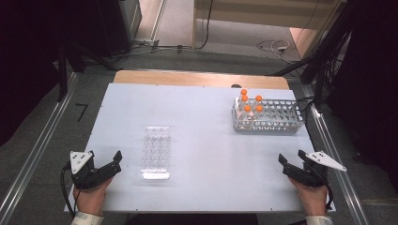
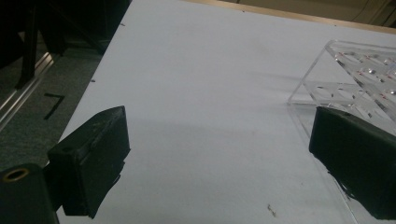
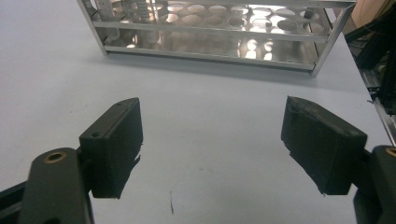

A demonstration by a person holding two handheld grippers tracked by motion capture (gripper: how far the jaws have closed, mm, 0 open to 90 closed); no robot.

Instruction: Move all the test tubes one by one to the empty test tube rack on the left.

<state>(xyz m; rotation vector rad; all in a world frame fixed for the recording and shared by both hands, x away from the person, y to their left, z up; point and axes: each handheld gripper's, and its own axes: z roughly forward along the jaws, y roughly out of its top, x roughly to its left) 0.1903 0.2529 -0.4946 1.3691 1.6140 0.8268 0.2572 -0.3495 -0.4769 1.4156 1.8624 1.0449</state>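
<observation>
While both grippers rest at the near desk (image 1: pixel 202 108) edge, fingers spread and empty, nothing is in hand. Left gripper (image 1: pixel 107 165): clear plastic well plate (image 1: pixel 156 151) lies just beyond and to the inner side of its fingers (image 2: pixel 95 158), one corner behind the far finger. Likely light, rigid, slick, brittle at edges; best pinched across a short end wall. Right gripper (image 1: pixel 292 166): metal tube rack (image 1: pixel 268 117) stands ahead of its fingers (image 3: pixel 114 147), well apart, orange-capped tubes (image 1: pixel 251 103) upright inside. Tubes probably fragile; take by cap.
</observation>
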